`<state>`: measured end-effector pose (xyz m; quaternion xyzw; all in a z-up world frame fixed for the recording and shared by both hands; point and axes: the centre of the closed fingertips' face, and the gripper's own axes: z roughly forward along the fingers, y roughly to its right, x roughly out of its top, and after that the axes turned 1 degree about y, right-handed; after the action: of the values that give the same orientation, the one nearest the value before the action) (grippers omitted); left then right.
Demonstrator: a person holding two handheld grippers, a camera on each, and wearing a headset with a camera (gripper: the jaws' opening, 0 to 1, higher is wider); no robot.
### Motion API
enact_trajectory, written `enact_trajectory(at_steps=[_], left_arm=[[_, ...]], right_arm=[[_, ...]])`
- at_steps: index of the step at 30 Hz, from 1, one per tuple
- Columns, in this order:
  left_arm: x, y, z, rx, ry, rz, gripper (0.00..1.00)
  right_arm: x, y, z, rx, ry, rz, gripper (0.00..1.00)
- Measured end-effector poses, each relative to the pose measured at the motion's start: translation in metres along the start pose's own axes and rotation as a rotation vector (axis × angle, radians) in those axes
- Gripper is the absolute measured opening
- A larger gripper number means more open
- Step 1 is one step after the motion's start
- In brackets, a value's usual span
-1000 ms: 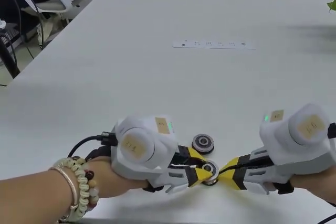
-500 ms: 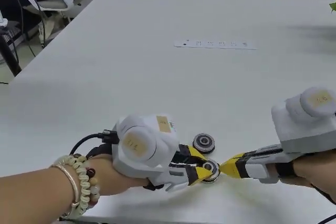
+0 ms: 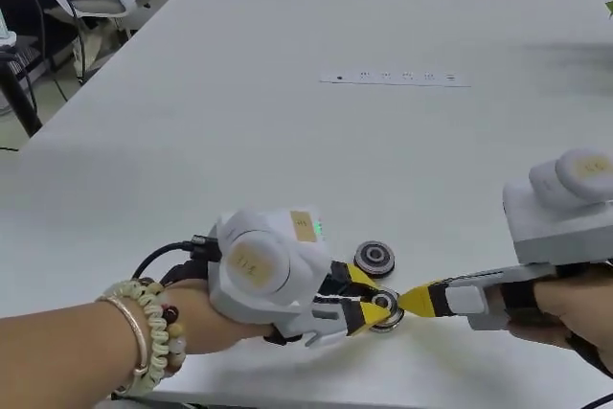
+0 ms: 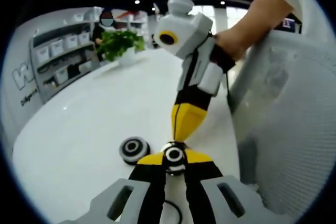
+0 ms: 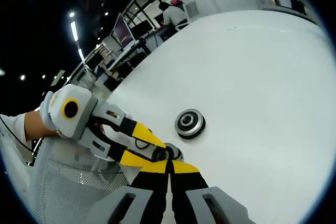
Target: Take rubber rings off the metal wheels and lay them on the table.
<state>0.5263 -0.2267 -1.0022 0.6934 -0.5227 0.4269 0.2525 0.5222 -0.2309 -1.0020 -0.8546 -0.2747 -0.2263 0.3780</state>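
Left gripper [image 3: 369,311] pinches a wheel [image 3: 385,307] at the table's [image 3: 287,122] near edge. Right gripper [image 3: 407,302], jaws pressed together, has rolled and backed toward 3 o'clock (tips still at the rim); stripping appears to be starting. Second wheel [image 3: 374,258] lies at 11 o'clock.

Bare table [image 3: 287,141] beyond (loose wheel [image 3: 374,258] close)
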Motion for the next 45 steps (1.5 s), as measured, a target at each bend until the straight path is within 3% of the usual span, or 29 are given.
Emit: enact_trajectory(at_steps=[22,28,45], left_arm=[[0.0,0.0,0.0,0.0,0.005,-0.002,0.13],[0.0,0.0,0.0,0.001,0.005,-0.003,0.13],[0.0,-0.001,0.001,0.001,0.005,0.0,0.13]], right_arm=[[0.008,-0.012,0.002,0.053,0.028,-0.026,0.0],[0.006,-0.006,0.001,0.04,0.015,-0.041,0.0],[0.007,-0.011,0.0,0.067,0.024,-0.058,0.0]])
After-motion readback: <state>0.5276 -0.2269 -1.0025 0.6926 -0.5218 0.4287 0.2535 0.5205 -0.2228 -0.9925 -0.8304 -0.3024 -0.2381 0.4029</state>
